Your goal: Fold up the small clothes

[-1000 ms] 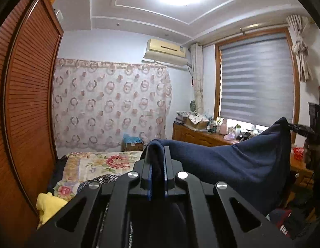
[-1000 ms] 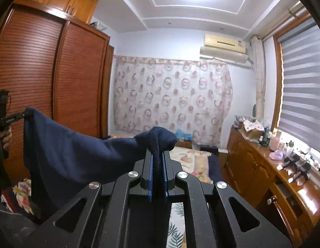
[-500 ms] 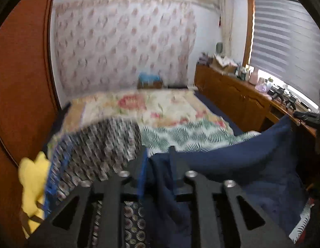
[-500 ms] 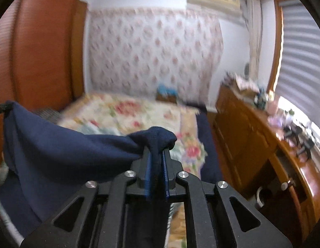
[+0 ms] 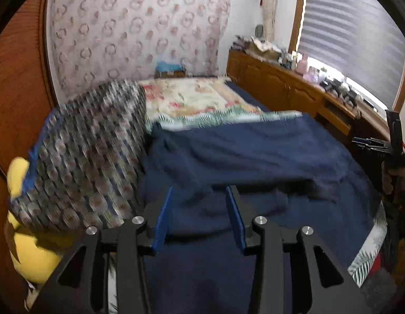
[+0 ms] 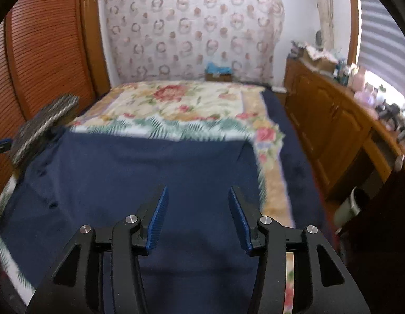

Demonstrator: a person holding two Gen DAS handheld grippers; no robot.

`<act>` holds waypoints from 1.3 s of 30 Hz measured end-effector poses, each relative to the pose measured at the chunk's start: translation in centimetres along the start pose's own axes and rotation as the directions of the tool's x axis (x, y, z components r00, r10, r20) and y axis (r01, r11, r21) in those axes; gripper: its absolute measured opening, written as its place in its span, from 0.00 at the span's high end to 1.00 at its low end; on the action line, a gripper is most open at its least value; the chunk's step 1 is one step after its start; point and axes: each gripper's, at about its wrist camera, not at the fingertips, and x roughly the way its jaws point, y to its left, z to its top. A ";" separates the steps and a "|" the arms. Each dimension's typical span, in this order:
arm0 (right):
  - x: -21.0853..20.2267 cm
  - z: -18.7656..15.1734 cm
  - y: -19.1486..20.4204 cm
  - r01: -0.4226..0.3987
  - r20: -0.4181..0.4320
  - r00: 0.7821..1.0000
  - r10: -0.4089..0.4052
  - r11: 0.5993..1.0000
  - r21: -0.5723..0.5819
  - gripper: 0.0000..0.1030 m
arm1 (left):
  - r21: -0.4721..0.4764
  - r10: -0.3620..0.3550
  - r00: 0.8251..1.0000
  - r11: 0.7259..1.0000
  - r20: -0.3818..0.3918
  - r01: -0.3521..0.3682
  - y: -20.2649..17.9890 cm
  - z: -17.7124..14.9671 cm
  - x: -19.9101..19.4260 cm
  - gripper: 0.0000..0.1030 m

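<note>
Now both grippers' jaws are opening, empty, above the navy garment (image 6: 139, 172).

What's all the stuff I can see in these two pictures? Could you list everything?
navy garment: one, dark blue, spread on the near part of the bed
floral bedspread: one, cream with red flowers and green fern edge, covering the bed
patterned fabric: one, dark with small light motifs, heaped left of the navy garment
yellow soft item: one, yellow, at the bed's left edge
wardrobe: one, reddish wood, louvred doors, left wall
curtain: one, pale with ring print, back wall
cabinet: one, brown wood, along the window, cluttered top
window blind: one, grey striped, right
left tongs: one, black with blue pads, opening, above the garment
right tongs: one, same colours, opening, nothing pinched
</note>
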 end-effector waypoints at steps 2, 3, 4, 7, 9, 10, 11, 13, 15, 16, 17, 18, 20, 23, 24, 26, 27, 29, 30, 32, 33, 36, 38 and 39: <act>0.1 -1.2 0.5 -0.005 -0.027 1.000 0.005 1.000 0.000 0.53 | -0.004 0.004 1.000 1.000 -0.031 -0.005 -0.4 -1.2 0.8 0.62; 0.3 -2.1 0.5 -0.003 -0.045 0.999 0.003 1.000 0.003 0.53 | -0.012 0.017 0.999 1.000 -0.046 -0.018 -0.4 -1.8 1.3 0.62; 0.5 -2.5 0.5 -0.004 -0.053 0.999 0.004 1.000 0.008 0.53 | -0.021 0.021 0.998 1.000 -0.054 -0.023 0.0 -2.0 1.5 0.62; 1.0 -4.5 0.7 0.001 -0.097 0.995 0.000 1.000 0.007 0.53 | -0.068 0.036 0.995 0.997 -0.097 -0.043 0.5 -3.0 2.6 0.62; 1.3 -5.3 0.8 0.005 -0.119 0.993 -0.004 1.000 0.003 0.53 | -0.081 0.047 0.993 0.995 -0.112 -0.056 0.6 -3.3 3.1 0.62; 1.5 -5.7 0.9 0.008 -0.129 0.992 -0.008 1.000 0.003 0.53 | -0.085 0.048 0.992 0.995 -0.117 -0.059 0.6 -3.3 3.3 0.62; 1.6 -5.9 0.9 0.013 -0.134 0.991 -0.013 1.000 0.002 0.53 | -0.093 0.043 0.992 0.994 -0.120 -0.054 0.5 -3.4 3.4 0.62; 1.7 -6.3 1.1 0.030 -0.140 0.990 -0.030 1.000 -0.003 0.53 | -0.107 0.025 0.991 0.993 -0.128 -0.039 0.4 -3.7 3.8 0.62; 1.9 -6.7 1.2 0.034 -0.147 0.989 -0.034 0.999 -0.002 0.53 | -0.111 0.014 0.990 0.993 -0.140 -0.030 0.1 -3.8 4.2 0.62; 2.0 -7.0 1.2 0.039 -0.148 0.988 -0.040 0.999 -0.007 0.53 | -0.115 0.010 0.989 0.993 -0.145 -0.027 0.0 -3.8 4.4 0.62; 1.9 -7.3 1.4 0.047 -0.133 0.990 -0.049 0.999 -0.018 0.53 | -0.124 -0.001 0.988 0.992 -0.152 -0.018 -0.1 -3.9 4.7 0.62; 1.9 -7.3 1.5 0.051 -0.131 0.990 -0.053 0.998 -0.021 0.53 | -0.132 -0.005 0.989 0.991 -0.150 -0.015 -0.2 -3.8 4.9 0.62; 1.9 -7.3 1.4 0.051 -0.131 0.990 -0.053 0.999 -0.015 0.52 | -0.146 -0.006 0.989 0.989 -0.145 -0.016 0.1 -3.5 5.1 0.62; 2.0 -7.4 1.2 0.050 -0.131 0.990 -0.051 0.999 -0.013 0.51 | -0.166 -0.012 0.990 0.986 -0.139 -0.011 0.3 -3.2 5.4 0.62; 2.0 -7.4 1.2 0.048 -0.131 0.990 -0.049 0.999 -0.011 0.51 | -0.171 -0.012 0.991 0.985 -0.137 -0.011 0.6 -3.0 5.5 0.62; 2.0 -7.5 0.9 0.044 -0.131 0.990 -0.044 0.999 -0.006 0.51 | -0.178 -0.009 0.991 0.984 -0.130 -0.015 0.4 -2.7 5.8 0.62; 2.0 -7.5 0.9 0.043 -0.130 0.991 -0.043 0.999 -0.005 0.51 | -0.177 -0.012 0.992 0.984 -0.123 -0.010 0.5 -2.8 5.9 0.62; 2.0 -7.5 0.9 0.046 -0.130 0.990 -0.047 0.999 -0.008 0.51 | -0.160 0.005 0.993 0.987 -0.115 -0.023 0.6 -2.9 6.1 0.85; 2.0 -7.6 0.8 0.048 -0.130 0.990 -0.049 0.999 -0.010 0.50 | -0.156 0.013 0.993 0.987 -0.116 -0.031 0.7 -2.9 6.2 0.91; 2.0 -7.5 0.8 0.050 -0.130 0.990 -0.051 0.999 -0.011 0.50 | -0.166 -0.017 0.996 0.986 -0.088 0.002 1.0 -2.8 5.5 0.98; 2.0 -7.5 0.8 0.050 -0.130 0.990 -0.051 0.999 -0.011 0.50 | -0.159 -0.006 0.998 0.987 -0.062 -0.004 1.1 -2.7 4.8 0.99; 2.0 -7.5 0.8 0.050 -0.130 0.990 -0.051 0.999 -0.011 0.50 | -0.163 0.017 1.000 0.987 0.012 -0.015 1.6 -2.3 1.9 0.99; 2.0 -7.5 0.8 0.050 -0.130 0.990 -0.051 0.999 -0.012 0.50 | -0.172 0.028 0.999 0.985 0.040 -0.021 2.2 -2.3 0.4 0.99; 2.0 -7.5 0.7 0.050 -0.130 0.990 -0.052 0.999 -0.012 0.50 | -0.176 0.030 0.999 0.984 0.044 -0.022 2.4 -2.4 0.0 0.99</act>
